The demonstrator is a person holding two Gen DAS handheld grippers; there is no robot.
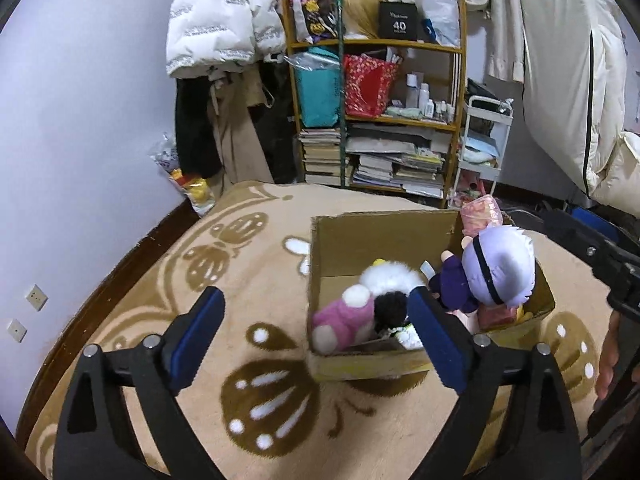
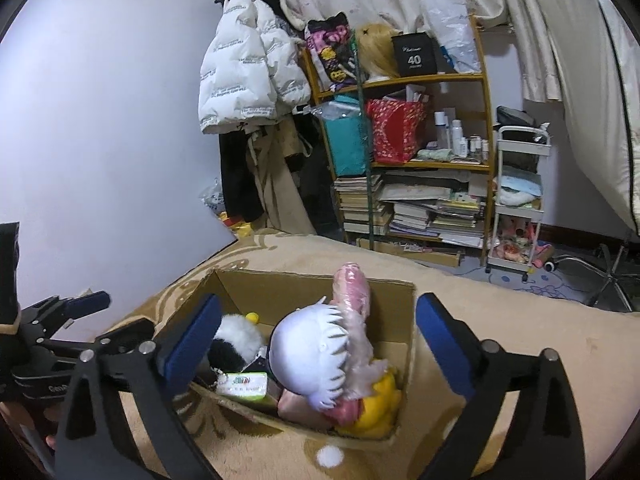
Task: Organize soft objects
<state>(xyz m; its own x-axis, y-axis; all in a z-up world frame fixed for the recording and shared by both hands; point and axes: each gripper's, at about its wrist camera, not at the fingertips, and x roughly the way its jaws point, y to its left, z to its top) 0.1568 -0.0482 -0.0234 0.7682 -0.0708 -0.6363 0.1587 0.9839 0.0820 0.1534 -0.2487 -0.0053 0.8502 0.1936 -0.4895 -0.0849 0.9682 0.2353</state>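
An open cardboard box sits on the patterned blanket and holds several plush toys. In the left wrist view I see a pink and white plush, a black and white fluffy plush and a doll with a pale lilac head. My left gripper is open and empty, just in front of the box. In the right wrist view the box holds the white-haired doll, a yellow plush and a pink wrapped toy. My right gripper is open and empty above the box.
A beige blanket with brown butterfly shapes covers the surface. A wooden shelf of books and bags stands behind, with a white trolley beside it. A bag of toys lies by the wall. The other gripper shows at the left edge.
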